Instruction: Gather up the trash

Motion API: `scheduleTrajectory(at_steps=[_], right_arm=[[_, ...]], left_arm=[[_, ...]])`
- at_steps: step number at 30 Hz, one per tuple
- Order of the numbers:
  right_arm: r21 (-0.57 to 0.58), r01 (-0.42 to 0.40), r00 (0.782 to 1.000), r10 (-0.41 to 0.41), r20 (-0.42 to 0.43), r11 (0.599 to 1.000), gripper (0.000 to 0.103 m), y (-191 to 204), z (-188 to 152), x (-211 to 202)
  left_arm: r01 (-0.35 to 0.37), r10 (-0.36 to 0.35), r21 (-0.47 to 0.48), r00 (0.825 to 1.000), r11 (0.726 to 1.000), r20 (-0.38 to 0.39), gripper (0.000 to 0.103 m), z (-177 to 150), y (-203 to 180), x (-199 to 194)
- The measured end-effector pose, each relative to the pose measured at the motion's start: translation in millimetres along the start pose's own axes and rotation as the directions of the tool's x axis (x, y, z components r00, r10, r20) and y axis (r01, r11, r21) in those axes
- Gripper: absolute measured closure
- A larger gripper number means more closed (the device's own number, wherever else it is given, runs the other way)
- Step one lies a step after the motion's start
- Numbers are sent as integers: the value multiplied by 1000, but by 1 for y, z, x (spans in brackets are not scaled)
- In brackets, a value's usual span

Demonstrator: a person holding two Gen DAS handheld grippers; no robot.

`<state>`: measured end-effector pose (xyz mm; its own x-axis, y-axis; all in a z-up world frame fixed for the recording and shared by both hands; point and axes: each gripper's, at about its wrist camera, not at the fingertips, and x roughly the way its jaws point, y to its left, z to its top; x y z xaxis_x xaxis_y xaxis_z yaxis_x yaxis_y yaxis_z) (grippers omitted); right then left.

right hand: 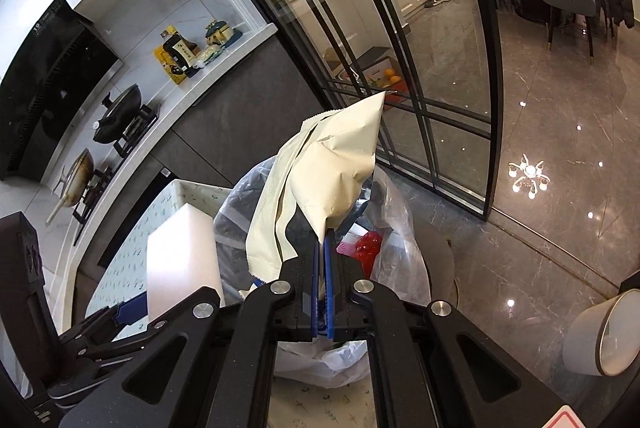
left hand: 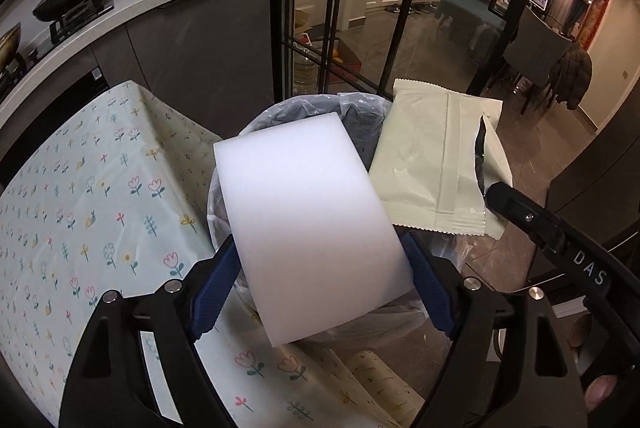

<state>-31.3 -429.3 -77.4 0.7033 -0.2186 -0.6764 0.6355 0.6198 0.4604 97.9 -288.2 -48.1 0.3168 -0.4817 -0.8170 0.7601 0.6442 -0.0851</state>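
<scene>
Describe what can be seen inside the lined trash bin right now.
In the right wrist view, the trash bin holds something red and dark scraps. The pale wrapper and white foam block held above it cover most of the opening, so the rest is hidden.

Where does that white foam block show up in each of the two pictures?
Left wrist view: the white foam block fills the centre, between the left claw's blue pads, above the bin.
Right wrist view: it sits at lower left, beside the pale wrapper.
Shared landmark: the bin with the clear plastic liner.
</scene>
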Motion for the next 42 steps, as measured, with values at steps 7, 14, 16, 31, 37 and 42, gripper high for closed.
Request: scheduleTrajectory(at_steps=[7, 14, 16, 31, 37, 42], right_arm=[[-21, 9, 1000, -9, -9, 1000, 100, 6, 1, 10], [-57, 7, 1000, -9, -27, 998, 100, 16, 1, 19], [-84, 5, 999, -9, -39, 996, 98, 23, 0, 22], [-157, 67, 994, -81, -79, 985, 53, 43, -23, 29], [-226, 95, 993, -108, -48, 970, 40, 53, -27, 6], [-312, 114, 991, -130, -31, 943, 32, 63, -37, -15]], left_arm=[[28, -27, -33, 999, 999, 37, 16, 4, 21, -5], [18, -16, -52, 999, 998, 41, 16, 2, 34, -8], [12, -7, -85, 999, 996, 54, 16, 0, 41, -14], [-126, 147, -226, 986, 966, 79, 12, -26, 73, -47], [-166, 190, -243, 979, 956, 78, 11, -37, 71, -62], [-207, 229, -249, 971, 946, 63, 9, -50, 67, -72]])
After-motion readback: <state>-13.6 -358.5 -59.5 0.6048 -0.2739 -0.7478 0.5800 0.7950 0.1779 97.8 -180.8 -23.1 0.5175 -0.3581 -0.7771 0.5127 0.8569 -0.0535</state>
